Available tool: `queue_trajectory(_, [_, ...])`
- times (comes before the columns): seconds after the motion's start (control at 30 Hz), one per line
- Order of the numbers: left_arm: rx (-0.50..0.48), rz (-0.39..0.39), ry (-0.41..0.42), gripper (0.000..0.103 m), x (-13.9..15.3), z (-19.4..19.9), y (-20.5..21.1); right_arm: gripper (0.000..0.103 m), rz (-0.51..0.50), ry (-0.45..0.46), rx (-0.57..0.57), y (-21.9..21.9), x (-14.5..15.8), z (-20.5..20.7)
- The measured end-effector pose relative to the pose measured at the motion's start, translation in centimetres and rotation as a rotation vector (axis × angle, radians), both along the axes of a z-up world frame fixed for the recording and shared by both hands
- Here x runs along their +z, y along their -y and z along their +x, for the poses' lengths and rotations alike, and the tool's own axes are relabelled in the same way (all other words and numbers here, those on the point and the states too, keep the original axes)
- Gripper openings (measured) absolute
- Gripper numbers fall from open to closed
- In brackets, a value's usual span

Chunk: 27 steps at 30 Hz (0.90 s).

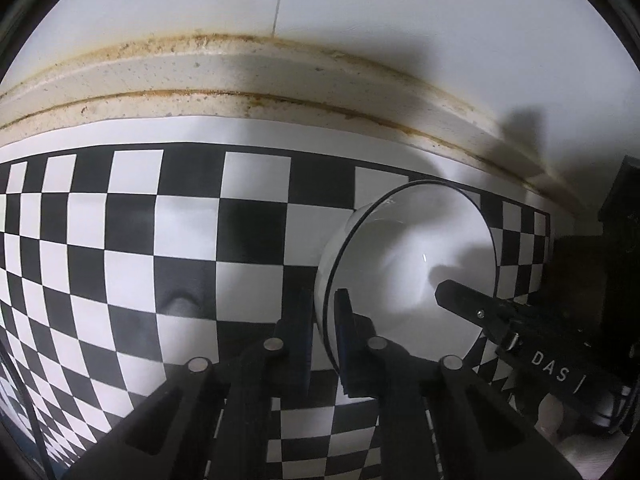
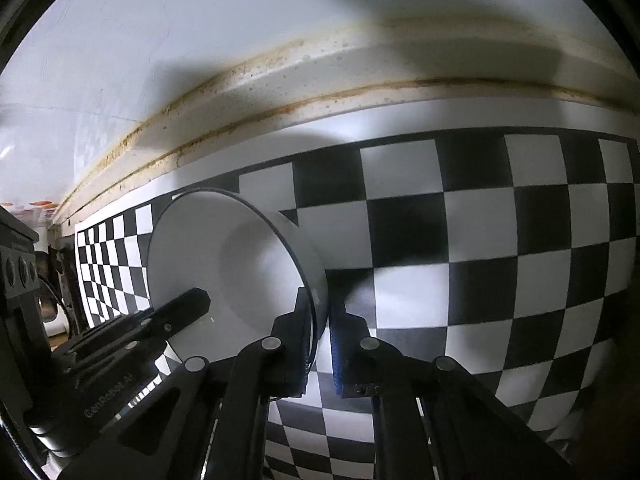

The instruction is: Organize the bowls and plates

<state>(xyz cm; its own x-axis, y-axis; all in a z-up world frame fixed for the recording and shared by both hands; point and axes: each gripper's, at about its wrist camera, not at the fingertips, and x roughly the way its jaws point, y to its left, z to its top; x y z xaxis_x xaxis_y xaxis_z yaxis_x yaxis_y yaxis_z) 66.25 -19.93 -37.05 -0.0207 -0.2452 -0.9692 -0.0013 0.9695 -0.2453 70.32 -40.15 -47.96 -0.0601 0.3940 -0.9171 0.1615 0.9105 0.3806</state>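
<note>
A white bowl point(image 1: 408, 248) with a thin dark rim sits on a black-and-white checkered mat point(image 1: 132, 280). In the left wrist view, my left gripper point(image 1: 325, 316) is shut on the bowl's left rim, one finger inside and one outside. A finger point(image 1: 460, 300) of my right gripper reaches into the bowl from the right. In the right wrist view, the same bowl point(image 2: 224, 248) lies left of centre. My right gripper point(image 2: 322, 320) is shut on its right rim. A finger point(image 2: 188, 304) of the left gripper lies across its far side.
The checkered mat point(image 2: 480, 240) stretches wide to both sides of the bowl. Behind it runs a stained cream ledge point(image 1: 240, 76) below a white wall point(image 1: 360, 0). Dark equipment stands at the right edge point(image 1: 624, 208) and, in the right wrist view, at the left edge point(image 2: 16, 264).
</note>
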Motion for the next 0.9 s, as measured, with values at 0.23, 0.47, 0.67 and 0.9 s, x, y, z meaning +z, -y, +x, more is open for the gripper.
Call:
queue_trajectory(0.23, [-0.016,-0.018,0.048,0.008,3.6,-2.1,0.0,0.008,-0.013,0.042,0.005,-0.4,3.2,-1.6])
queue_trajectory(0.47, [-0.079,-0.043,0.085,0.008,8.1,-6.2,0.2,0.008,-0.051,0.098,-0.026,-0.3,8.7,-5.9])
queue_trajectory(0.67, [-0.152,-0.074,0.124,0.008,11.5,-11.5,0.8,0.008,-0.092,0.143,-0.039,0.2,12.9,-12.3])
queue_trajectory(0.9, [-0.235,-0.094,0.129,0.008,13.0,-18.2,2.5,0.009,-0.105,0.168,-0.067,1.8,15.6,-20.7])
